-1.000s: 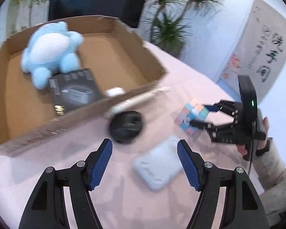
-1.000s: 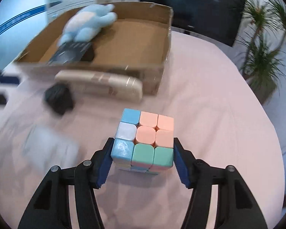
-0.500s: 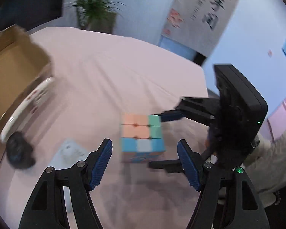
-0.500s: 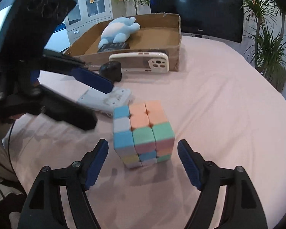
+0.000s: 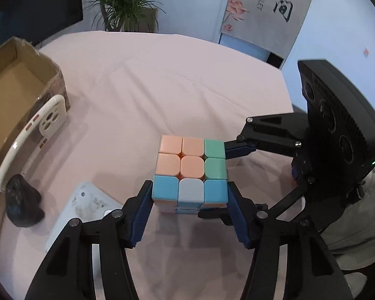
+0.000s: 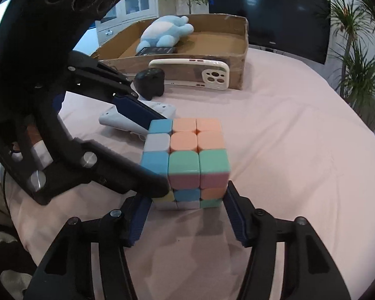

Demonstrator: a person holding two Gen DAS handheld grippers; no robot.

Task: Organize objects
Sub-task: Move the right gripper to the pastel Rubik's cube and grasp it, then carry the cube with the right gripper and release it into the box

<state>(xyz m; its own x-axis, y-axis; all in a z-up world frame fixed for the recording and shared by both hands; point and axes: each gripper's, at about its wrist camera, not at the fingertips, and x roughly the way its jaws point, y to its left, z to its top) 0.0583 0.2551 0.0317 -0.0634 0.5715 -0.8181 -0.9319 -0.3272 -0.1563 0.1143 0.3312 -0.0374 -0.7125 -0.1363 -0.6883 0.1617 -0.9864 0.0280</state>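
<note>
pastel cube (image 5: 190,175) sits mid-worktop (image 5: 162,80) in the left wrist view, left claw (image 5: 190,195) just closed onto its sides. right wrist view: right claw (image 6: 187,200), jaws just narrowed, grips its lower sides.

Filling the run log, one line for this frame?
cube: on table | left gripper: just closed on cube | right gripper: just closed on cube | box: holds plush
</note>
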